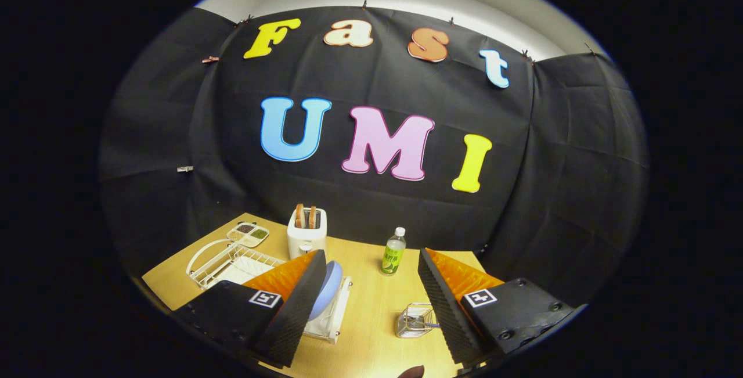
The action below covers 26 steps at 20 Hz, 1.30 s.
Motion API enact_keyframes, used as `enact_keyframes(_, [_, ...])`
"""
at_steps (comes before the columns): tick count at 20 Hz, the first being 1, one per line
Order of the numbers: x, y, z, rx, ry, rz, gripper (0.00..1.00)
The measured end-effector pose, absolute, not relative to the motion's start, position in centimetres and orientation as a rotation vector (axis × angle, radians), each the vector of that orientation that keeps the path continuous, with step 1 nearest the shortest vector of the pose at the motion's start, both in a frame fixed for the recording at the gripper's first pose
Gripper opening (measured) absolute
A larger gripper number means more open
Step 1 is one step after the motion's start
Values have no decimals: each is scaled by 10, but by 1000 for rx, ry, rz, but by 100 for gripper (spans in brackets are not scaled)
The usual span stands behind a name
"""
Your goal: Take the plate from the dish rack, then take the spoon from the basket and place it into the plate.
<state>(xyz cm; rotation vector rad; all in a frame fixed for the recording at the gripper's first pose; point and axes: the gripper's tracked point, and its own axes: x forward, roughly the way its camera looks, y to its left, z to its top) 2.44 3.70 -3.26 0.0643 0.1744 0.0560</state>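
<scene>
While nothing is moved: plate upright in dish rack.
Spoon: in basket.
Tool: wide open, empty, above tabletop.

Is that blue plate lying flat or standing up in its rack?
Standing on edge: the blue plate sits upright in the white rack, beside the open gripper's left finger.

Dim booth, sharp focus, strong fisheye bending at edges
</scene>
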Motion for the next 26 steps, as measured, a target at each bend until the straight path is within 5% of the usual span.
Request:
enact_keyframes(15, [124,117,-186,98,614,87,95])
enact_keyframes(26, [122,146,-257,101,794,-56,40])
